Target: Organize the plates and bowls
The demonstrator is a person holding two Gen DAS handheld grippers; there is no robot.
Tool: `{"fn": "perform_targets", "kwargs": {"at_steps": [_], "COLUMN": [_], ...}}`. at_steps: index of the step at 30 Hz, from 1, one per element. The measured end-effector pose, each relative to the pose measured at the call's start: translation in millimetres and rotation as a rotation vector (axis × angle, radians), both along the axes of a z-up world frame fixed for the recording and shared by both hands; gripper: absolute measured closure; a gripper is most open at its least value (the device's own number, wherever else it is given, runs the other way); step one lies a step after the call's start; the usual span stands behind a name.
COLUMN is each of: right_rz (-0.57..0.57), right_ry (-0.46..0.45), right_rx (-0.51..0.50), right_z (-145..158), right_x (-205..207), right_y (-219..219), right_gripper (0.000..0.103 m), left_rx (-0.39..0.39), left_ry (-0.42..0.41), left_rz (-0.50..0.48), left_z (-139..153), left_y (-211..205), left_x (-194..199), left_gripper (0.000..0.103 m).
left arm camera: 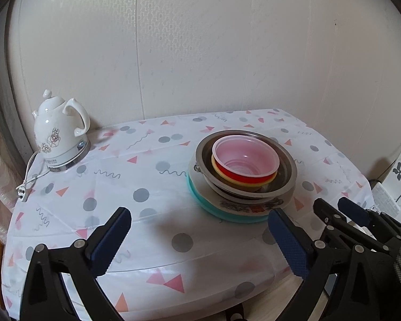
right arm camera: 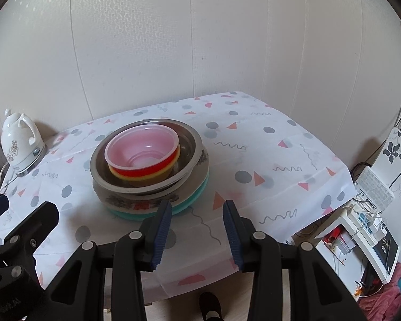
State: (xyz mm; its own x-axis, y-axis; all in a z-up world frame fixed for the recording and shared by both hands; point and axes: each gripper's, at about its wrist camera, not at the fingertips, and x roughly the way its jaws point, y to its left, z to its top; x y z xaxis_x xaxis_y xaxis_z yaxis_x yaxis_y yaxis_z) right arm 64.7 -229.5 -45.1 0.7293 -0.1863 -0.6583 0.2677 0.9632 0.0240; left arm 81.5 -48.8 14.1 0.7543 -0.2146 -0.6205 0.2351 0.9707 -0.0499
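The dishes are nested by size on the table, the red plastic bowl inside the steel bowl on the teal plate, so the wide-open left gripper and half-open right gripper hold nothing.

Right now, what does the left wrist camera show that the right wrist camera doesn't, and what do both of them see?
Only the left wrist view shows the kettle's plug lying at the tablecloth's edge.

Only the right wrist view shows the white shelf with cables and boxes beside the table, and the flower-patterned panel.

Both show the stack of bowls and plates, the white kettle, the patterned tablecloth, and both grippers: the left gripper open wide, the right gripper partly open, nothing between their fingers.
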Motion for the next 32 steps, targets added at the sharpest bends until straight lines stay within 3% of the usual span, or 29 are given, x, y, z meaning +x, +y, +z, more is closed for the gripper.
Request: {"fn": "perform_targets", "kwargs": {"at_steps": [26, 32], "right_rz": [0.017, 0.013], "right_ry": [0.027, 0.03], "right_rx": [0.008, 0.01], "right_z": [-3.5, -4.1], "right_x": [4.9, 5.6], "right_y": [4.9, 4.6], "right_gripper": [0.063, 0.063], "left_rx": [0.004, -0.006], "left_ry": [-0.023, -0.021], "left_rz": [0.023, 0.017], "left_z": [3.0, 2.2], "left_y": [5.8, 6.9], "left_x": [2.1, 3.0], "left_gripper": [0.0, 0.004]}}
